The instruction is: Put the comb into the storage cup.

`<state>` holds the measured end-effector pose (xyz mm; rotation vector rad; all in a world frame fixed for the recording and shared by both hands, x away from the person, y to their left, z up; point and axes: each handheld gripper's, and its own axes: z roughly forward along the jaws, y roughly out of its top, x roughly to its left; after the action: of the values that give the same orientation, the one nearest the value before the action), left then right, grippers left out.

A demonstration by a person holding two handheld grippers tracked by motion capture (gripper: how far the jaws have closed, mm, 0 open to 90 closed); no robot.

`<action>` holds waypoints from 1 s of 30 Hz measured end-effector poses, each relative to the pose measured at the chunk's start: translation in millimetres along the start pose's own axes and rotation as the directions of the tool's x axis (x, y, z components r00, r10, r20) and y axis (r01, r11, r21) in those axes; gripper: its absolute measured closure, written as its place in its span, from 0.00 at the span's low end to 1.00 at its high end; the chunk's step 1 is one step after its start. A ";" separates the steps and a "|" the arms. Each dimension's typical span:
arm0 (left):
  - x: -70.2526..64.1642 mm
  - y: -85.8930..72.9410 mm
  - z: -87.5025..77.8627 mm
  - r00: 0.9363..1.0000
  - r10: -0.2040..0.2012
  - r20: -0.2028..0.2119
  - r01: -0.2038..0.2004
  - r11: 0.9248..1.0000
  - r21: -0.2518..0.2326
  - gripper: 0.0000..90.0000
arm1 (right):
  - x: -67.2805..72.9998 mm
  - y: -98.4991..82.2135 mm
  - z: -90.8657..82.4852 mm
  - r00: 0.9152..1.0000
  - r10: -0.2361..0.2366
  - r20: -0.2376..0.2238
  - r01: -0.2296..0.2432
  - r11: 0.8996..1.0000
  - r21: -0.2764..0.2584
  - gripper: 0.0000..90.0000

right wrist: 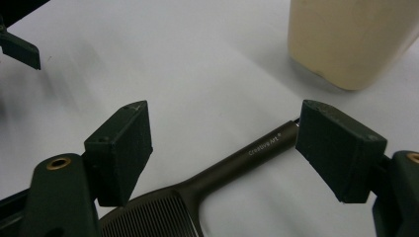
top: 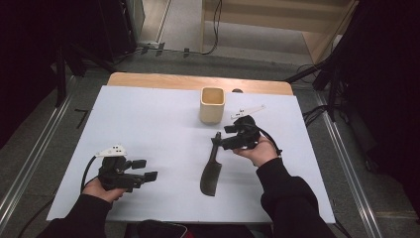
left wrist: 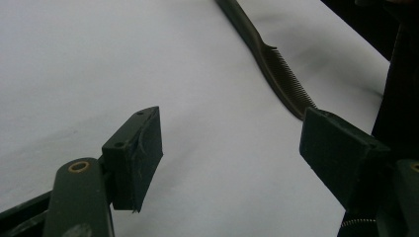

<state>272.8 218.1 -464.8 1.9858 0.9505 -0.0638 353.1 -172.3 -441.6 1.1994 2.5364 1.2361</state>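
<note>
Left gripper (top: 143, 170): near edge of the white table (top: 148, 124), at 7 o'clock; jaws spread wide, holding nothing, pointing toward 3 o'clock.

Dark comb (top: 211, 171): flat on the table at 5 o'clock from centre, toothed head nearest the person, handle running toward 12 o'clock. Lettering shows on the handle in the right gripper view.

Right gripper (top: 221, 140): at the comb's handle end, jaws spread apart, one on either side of the handle (right wrist: 257, 150); contact cannot be told.

Cream cup (top: 212, 104): upright, at 12 o'clock beyond the comb, apart from it.
</note>
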 end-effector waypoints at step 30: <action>2.1 -1.7 -1.6 1.000 -0.007 -0.011 0.007 1.000 -0.003 0.28 | 5.5 30.9 36.6 0.999 -0.036 -0.009 0.036 0.999 0.014 0.31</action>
<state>272.6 221.0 -465.9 1.9820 0.9643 -0.0555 382.1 -133.8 -443.3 1.1477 2.5653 1.2207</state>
